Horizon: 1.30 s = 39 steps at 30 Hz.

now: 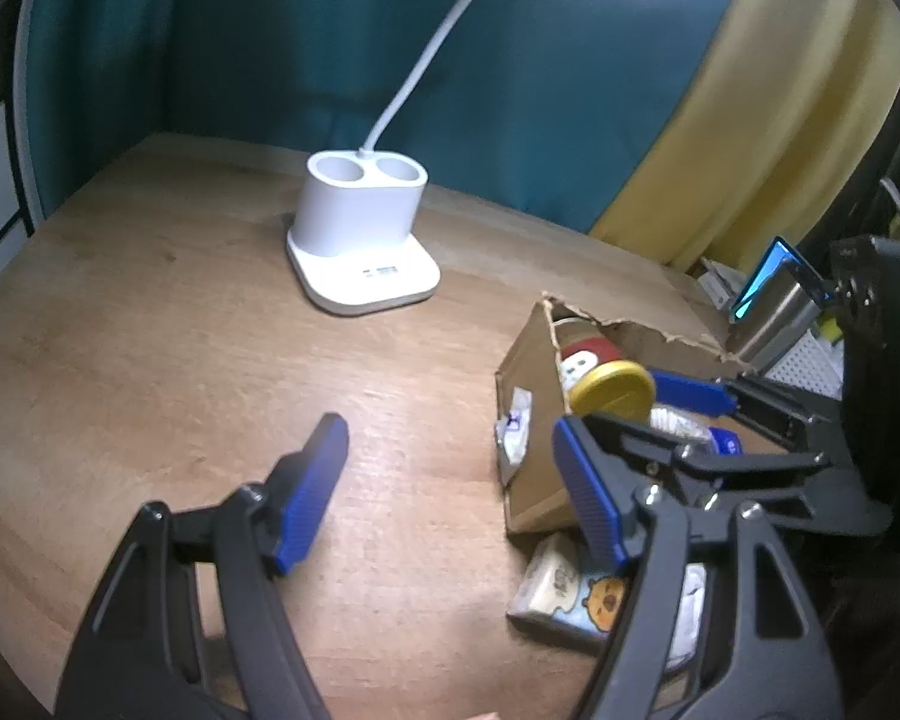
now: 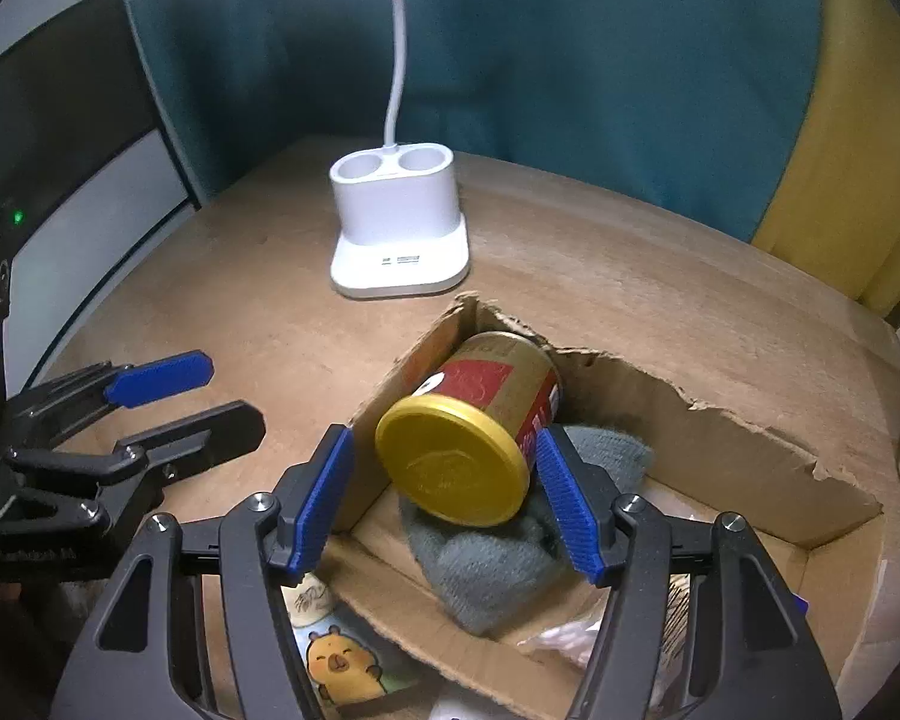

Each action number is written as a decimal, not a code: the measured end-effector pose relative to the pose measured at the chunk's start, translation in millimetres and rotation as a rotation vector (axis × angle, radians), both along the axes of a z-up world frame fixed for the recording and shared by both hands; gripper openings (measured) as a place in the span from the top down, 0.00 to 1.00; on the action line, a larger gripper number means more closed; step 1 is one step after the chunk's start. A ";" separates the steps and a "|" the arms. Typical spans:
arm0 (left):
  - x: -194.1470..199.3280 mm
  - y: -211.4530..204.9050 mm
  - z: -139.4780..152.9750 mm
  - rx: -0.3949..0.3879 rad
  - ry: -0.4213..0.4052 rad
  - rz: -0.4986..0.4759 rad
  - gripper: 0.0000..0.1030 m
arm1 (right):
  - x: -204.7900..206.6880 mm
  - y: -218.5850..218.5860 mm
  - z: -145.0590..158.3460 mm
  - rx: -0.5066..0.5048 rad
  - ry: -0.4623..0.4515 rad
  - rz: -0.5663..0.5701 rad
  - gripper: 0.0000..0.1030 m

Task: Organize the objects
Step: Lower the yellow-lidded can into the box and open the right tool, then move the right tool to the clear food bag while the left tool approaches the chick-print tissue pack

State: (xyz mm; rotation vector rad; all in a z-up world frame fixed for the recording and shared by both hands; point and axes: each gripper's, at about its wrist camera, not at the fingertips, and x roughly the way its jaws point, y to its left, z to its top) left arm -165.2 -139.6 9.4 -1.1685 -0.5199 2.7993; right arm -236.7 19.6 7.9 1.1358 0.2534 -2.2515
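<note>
lay tilted on its side in the torn cardboard box, the red-and-gold can, yellow lid facing near, resting on a grey knitted cloth. hung over the box's near left corner, the right gripper, blue pads spread on either side of the lid and clear of it, gripping nothing. hovered to the left above bare wooden table, the left gripper, jaws parted with nothing between them. stood at the far side of the table, a white lamp base with two round wells, its neck rising out of view. lay just outside the box's near wall, a tissue pack printed with a cartoon animal. hung behind, a teal curtain with a yellow one at the right.
</note>
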 end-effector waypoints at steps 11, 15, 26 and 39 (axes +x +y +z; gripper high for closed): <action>17.1 7.5 10.3 -0.013 0.025 0.001 0.30 | 11.0 10.7 5.7 -0.016 0.025 -0.021 0.35; 22.0 14.7 13.9 -0.017 0.034 -0.009 0.30 | 16.7 21.0 12.8 -0.010 0.053 -0.047 0.35; 31.6 42.7 21.5 -0.039 0.058 -0.041 0.30 | 35.4 55.3 25.1 0.001 0.102 -0.109 0.35; 40.3 77.0 22.3 -0.070 0.060 -0.080 0.20 | 54.7 102.5 31.2 -0.006 0.135 -0.191 0.34</action>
